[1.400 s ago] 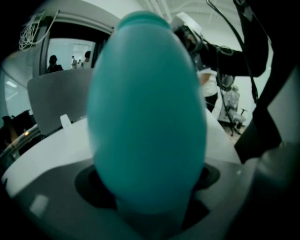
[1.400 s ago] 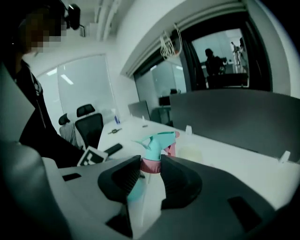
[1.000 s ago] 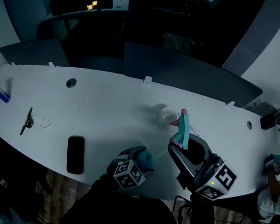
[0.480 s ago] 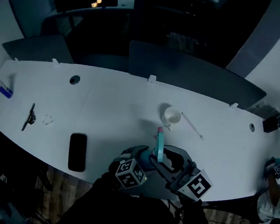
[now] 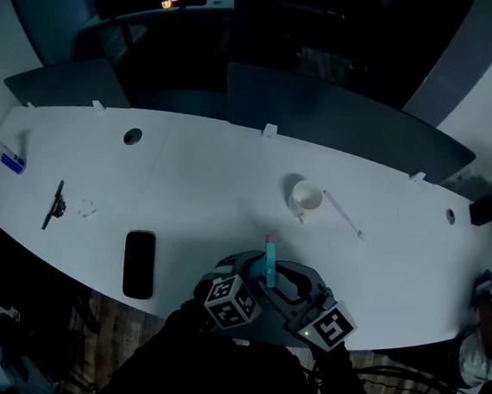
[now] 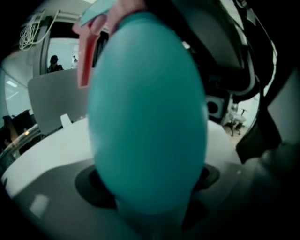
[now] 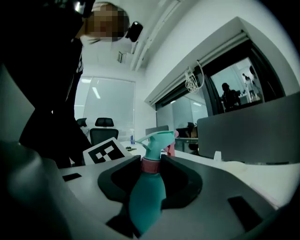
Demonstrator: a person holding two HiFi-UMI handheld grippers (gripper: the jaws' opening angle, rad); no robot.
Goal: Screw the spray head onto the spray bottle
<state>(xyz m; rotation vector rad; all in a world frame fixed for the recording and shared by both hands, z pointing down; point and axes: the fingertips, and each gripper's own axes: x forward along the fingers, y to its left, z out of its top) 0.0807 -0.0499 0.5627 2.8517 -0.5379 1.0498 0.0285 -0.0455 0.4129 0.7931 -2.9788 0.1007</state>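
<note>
A teal egg-shaped spray bottle [image 6: 147, 122] fills the left gripper view, and my left gripper [image 6: 149, 183] is shut on its lower body. In the head view that gripper [image 5: 245, 277] sits at the table's front edge. The teal spray head [image 5: 270, 256] with a pink nozzle stands upright right above it. My right gripper [image 5: 279, 280] is shut on the spray head [image 7: 157, 143], its jaws closed just below the pink collar [image 7: 151, 165]. The pink trigger [image 6: 86, 51] shows beside the bottle's top. Whether the head sits on the bottle's neck is hidden.
On the white table [image 5: 194, 195] a white cup [image 5: 305, 196] and a thin white stick [image 5: 341, 214] lie behind the grippers. A black phone [image 5: 139, 264] is at front left, a black tool [image 5: 52, 205] further left. Dark dividers line the far edge.
My right gripper has carried the spray head left and toward the front edge, from beside the white cup to the bottle in my left gripper. The left gripper has hardly moved.
</note>
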